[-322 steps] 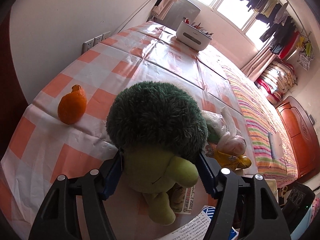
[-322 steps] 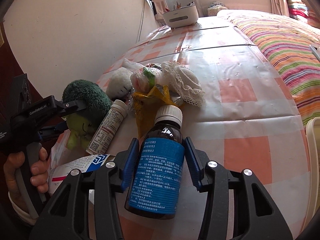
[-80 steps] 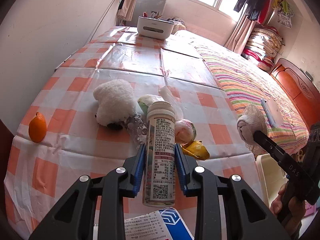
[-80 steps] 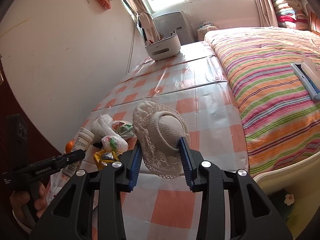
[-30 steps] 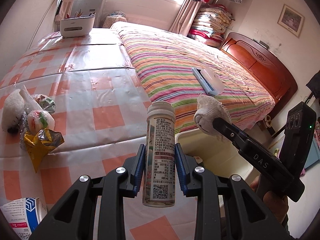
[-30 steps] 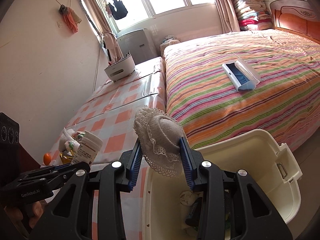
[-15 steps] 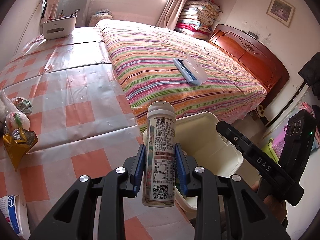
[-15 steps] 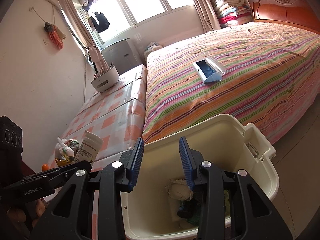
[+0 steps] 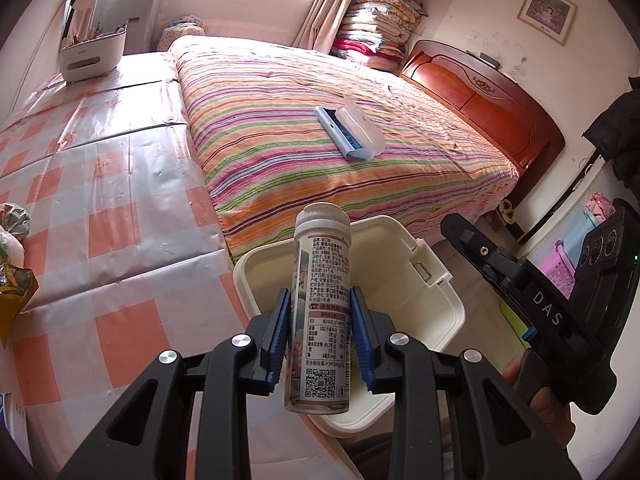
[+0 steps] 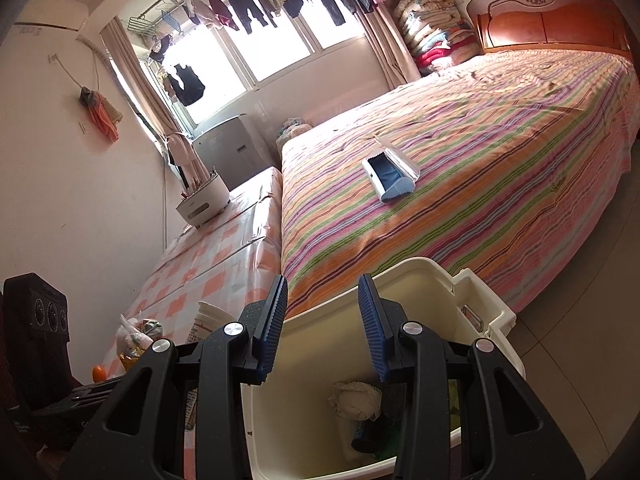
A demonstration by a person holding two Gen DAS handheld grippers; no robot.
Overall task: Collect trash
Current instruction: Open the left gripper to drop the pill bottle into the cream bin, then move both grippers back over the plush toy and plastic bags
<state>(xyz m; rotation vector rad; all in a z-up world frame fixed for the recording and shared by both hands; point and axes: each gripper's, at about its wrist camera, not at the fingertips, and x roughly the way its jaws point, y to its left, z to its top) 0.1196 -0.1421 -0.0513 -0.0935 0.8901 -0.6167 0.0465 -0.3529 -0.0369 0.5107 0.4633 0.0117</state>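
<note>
My left gripper (image 9: pixel 319 294) is shut on a white labelled bottle (image 9: pixel 322 248), held upright over the near rim of a cream plastic bin (image 9: pixel 416 264) on the floor. My right gripper (image 10: pixel 323 284) is open and empty above the same bin (image 10: pixel 440 276). A lace hat (image 10: pixel 356 398) lies inside the bin beside dark and green items. In the left wrist view, the right gripper's black finger (image 9: pixel 480 252) reaches in from the right, with a hand below it. The right wrist view catches the bottle's cap (image 10: pixel 210 318) at lower left.
A table with an orange-checked cloth (image 9: pixel 100 240) is on the left; a yellow wrapper (image 9: pixel 12 296) and tied bags (image 9: pixel 12 236) lie on it. The striped bed (image 9: pixel 320 168) with a blue-white brush (image 9: pixel 348 132) lies beyond the bin. A white caddy (image 9: pixel 92 56) stands far back.
The right gripper has let go of the lace hat, which now lies in the bin. Both grippers have swung right, from the table to the bin, the left one still carrying the bottle.
</note>
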